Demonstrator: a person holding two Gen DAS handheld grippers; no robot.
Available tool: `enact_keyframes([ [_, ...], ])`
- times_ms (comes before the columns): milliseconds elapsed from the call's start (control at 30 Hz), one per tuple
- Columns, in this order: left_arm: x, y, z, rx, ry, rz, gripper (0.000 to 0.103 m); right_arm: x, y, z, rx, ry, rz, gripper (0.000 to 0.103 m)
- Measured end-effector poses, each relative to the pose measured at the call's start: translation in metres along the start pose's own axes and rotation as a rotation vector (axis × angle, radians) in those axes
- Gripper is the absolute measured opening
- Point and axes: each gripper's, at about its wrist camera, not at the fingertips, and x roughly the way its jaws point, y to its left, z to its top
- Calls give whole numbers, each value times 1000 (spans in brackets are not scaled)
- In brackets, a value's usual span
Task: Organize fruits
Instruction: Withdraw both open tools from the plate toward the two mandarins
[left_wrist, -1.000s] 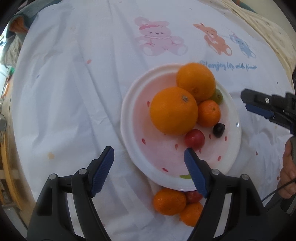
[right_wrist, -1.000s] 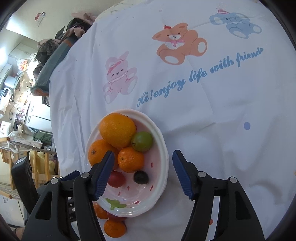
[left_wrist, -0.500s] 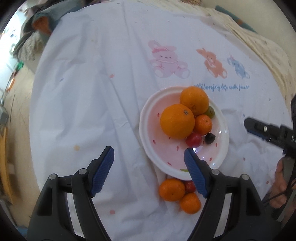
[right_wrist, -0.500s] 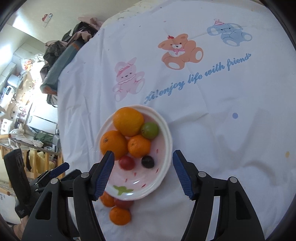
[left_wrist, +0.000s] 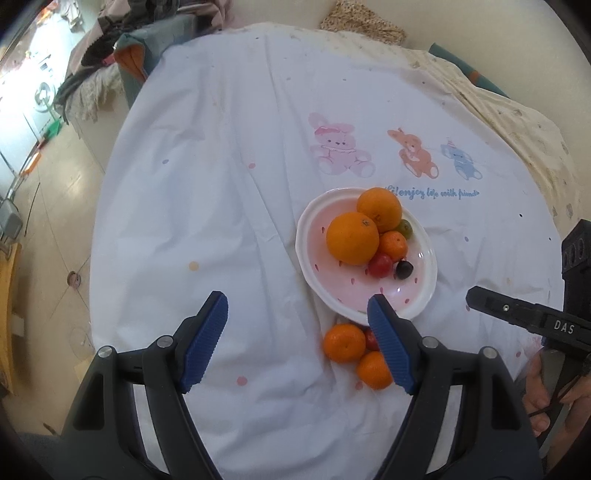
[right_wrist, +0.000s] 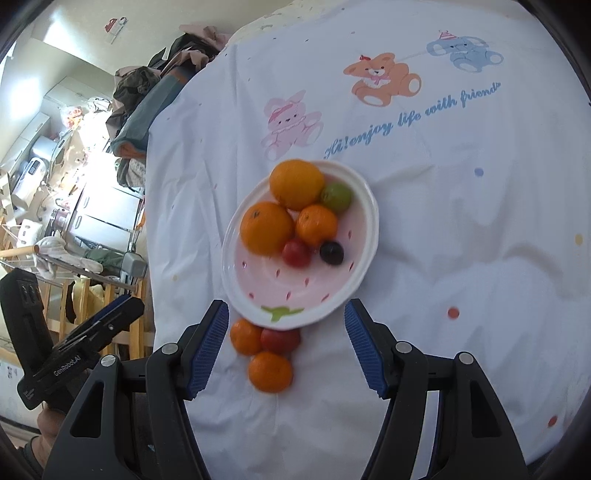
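Note:
A white and pink plate sits on the white printed cloth. It holds two big oranges, a small mandarin, a green fruit, a red fruit and a dark plum. Two mandarins and a red fruit lie on the cloth by the plate's near rim. My left gripper is open and empty, high above the cloth. My right gripper is open and empty above the loose fruit.
The cloth carries bunny and bear prints and blue lettering. The table's left edge drops to the floor. Clothes are piled on a chair beyond the table. A beige patterned cover lies at the far right.
Both grippers have risen and pulled back from the plate, so the plate looks smaller and more of the table shows. The fruit has not moved. Both stay open.

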Motion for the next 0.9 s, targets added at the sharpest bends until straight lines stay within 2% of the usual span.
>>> enact_keyframes([
  [167,-10,0,-13,12,-28,5,75,0,0,-17,8,18,-4,68],
  [267,-13,4,-17,-18,-36,-28,76,2,0,-25,13,34,-16,68],
  [333,-16,10,-19,-49,-51,-45,89,6,-2,-27,29,50,-9,68],
  [367,-18,14,-19,-67,-63,-45,91,9,-2,-27,34,59,-4,68],
  [533,-17,22,-16,-119,-72,6,92,33,1,-32,38,147,15,68],
  [667,-14,29,-14,-151,-63,34,92,63,7,-40,15,239,-13,68],
  [900,-6,33,-14,-171,-18,-3,92,98,31,-53,-103,313,-49,59],
])
